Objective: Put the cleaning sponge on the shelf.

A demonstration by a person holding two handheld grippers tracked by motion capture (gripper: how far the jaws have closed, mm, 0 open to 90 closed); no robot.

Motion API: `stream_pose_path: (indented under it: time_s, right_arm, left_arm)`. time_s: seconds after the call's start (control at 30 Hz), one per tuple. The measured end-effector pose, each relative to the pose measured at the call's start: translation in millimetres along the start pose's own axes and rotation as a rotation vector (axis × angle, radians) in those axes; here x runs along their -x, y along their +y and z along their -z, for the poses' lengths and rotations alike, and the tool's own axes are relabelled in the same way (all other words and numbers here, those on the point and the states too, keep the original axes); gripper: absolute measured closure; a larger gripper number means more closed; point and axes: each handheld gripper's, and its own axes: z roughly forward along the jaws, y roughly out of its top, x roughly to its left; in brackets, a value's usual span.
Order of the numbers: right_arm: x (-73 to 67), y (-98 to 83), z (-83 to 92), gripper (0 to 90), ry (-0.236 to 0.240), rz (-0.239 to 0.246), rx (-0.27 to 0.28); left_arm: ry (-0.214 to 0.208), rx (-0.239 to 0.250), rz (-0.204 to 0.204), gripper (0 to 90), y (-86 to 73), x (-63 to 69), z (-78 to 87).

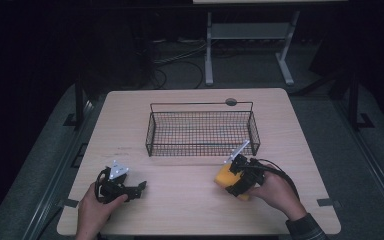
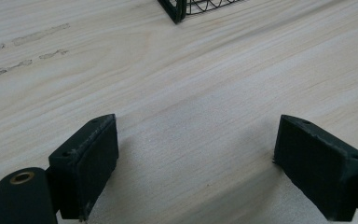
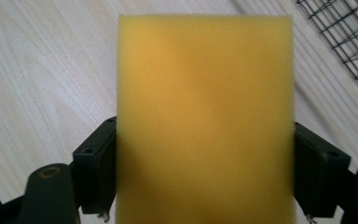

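Note:
A yellow sponge (image 1: 225, 176) (image 3: 205, 116) is held off the wooden table, clamped between the two black pads of my right gripper (image 1: 236, 176) (image 3: 205, 172) near the front right of the table. The sponge is a flat rectangular block that juts out past the jaws. A black wire basket (image 1: 202, 131) stands at the table's middle, just beyond the sponge; its corner (image 3: 349, 42) shows at the upper right of the right gripper view. My left gripper (image 1: 139, 187) (image 2: 196, 163) rests at the front left, jaws wide apart over bare wood.
The basket's near corner (image 2: 177, 11) appears at the top of the left gripper view. Faint dark marks (image 2: 32, 35) streak the tabletop (image 1: 190, 210). A round grommet (image 1: 231, 102) sits at the table's far edge. Beyond stands a white-legged stand (image 1: 250, 45) with cables on the floor.

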Motion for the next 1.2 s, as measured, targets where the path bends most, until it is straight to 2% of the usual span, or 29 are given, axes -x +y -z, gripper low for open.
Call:
stream_pose_path:
  time_s: [0.73,1.0,1.2]
  right_arm:
    - [20.4,-10.7,36.3,22.2,-0.033,-0.056,0.043]
    - [25.9,-10.6,47.9,22.3,-0.043,-0.065,0.052]
    - [34.9,-7.7,61.0,22.3,-0.052,-0.079,0.072]
  left_arm:
    - [0.000,0.000,0.001,12.8,0.0,0.0,0.0]
    - [0.000,0.000,0.000,12.8,0.0,0.0,0.0]
    - [0.001,0.000,-0.002,12.8,0.1,-0.1,0.0]
